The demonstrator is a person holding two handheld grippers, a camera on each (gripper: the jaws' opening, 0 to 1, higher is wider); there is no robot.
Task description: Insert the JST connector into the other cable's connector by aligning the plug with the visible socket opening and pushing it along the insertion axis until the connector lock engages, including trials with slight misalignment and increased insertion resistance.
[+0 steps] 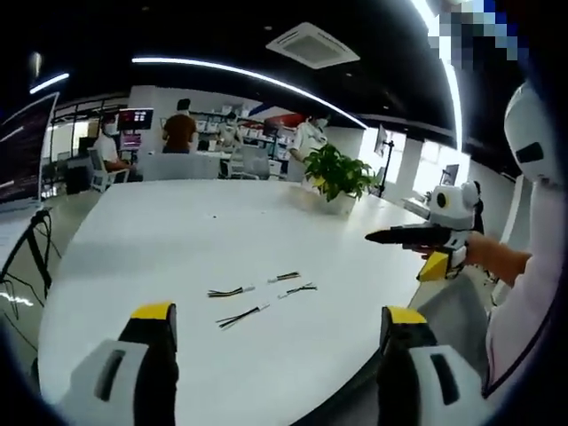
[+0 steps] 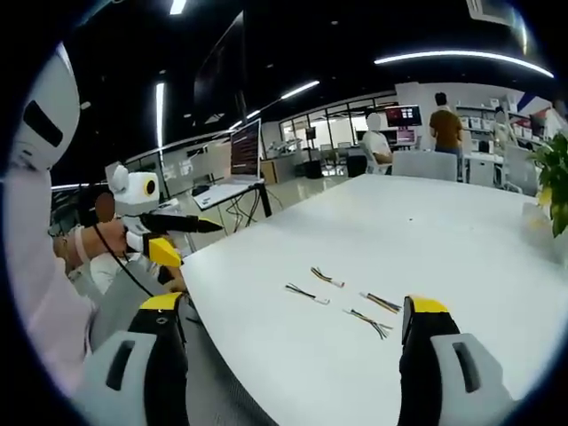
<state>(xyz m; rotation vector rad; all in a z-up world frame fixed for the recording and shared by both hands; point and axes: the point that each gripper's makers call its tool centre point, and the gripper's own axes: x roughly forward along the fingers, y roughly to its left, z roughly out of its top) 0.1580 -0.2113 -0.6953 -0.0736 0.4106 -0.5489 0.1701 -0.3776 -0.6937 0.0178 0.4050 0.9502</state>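
Several short wired JST cables lie loose on the white table: in the left gripper view one cable is at the left, two cables are farther right, and one cable is nearest. My left gripper hovers above the table's near edge, open and holding nothing. The right gripper is held off the table's right side by a hand. In the right gripper view the cables lie just ahead of my open right gripper. The left gripper shows at the left.
A potted plant stands at the far side of the table. Chairs, desks, screens and several people fill the room beyond. A laptop sits on a desk to the left in the right gripper view. The person's sleeve is close by.
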